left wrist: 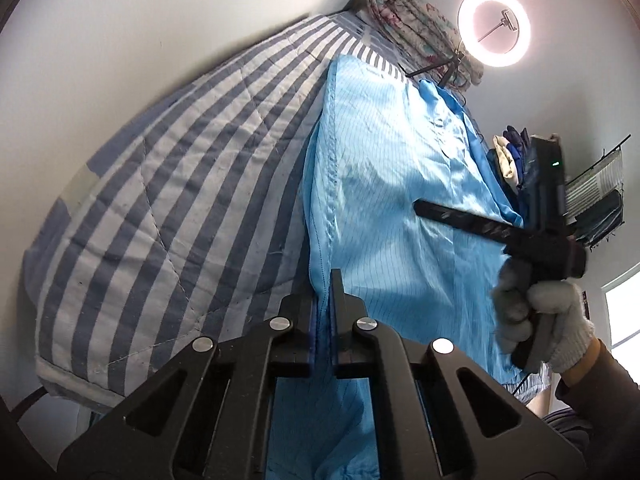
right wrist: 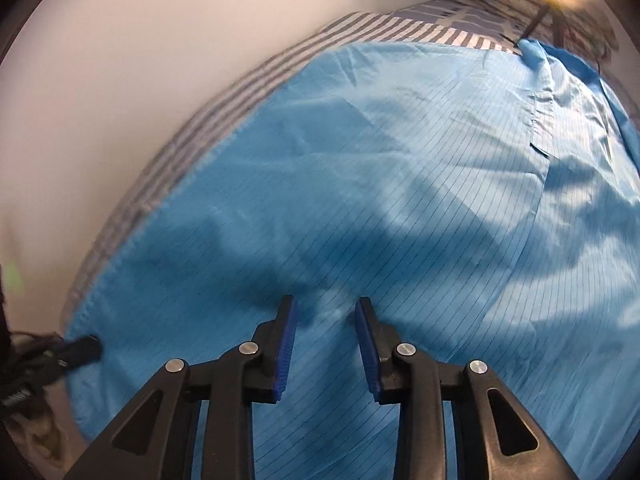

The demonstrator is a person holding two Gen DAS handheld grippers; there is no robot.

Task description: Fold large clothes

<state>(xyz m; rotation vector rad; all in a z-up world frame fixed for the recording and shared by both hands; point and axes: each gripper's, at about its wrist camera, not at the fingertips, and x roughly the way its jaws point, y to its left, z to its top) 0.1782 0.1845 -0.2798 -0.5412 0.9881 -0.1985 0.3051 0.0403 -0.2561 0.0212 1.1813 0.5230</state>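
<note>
A large light-blue garment [left wrist: 400,184] with fine dark pinstripes lies spread over a bed. My left gripper [left wrist: 323,292] is shut on the garment's hemmed left edge, and the cloth runs down between its blue pads. In the right wrist view the same garment [right wrist: 400,168] fills the frame. My right gripper [right wrist: 325,304] hovers open just above it, with only flat cloth below the gap. A hand in a white glove [left wrist: 560,320] holds the right gripper's body at the garment's right side in the left wrist view.
A blue-and-white striped quilt [left wrist: 160,184] covers the bed beside a white wall [left wrist: 140,20]. A rolled floral blanket [left wrist: 416,24] and a lit ring light [left wrist: 494,26] stand at the far end. Piled clothes [left wrist: 510,156] and a wire rack [left wrist: 600,192] are on the right.
</note>
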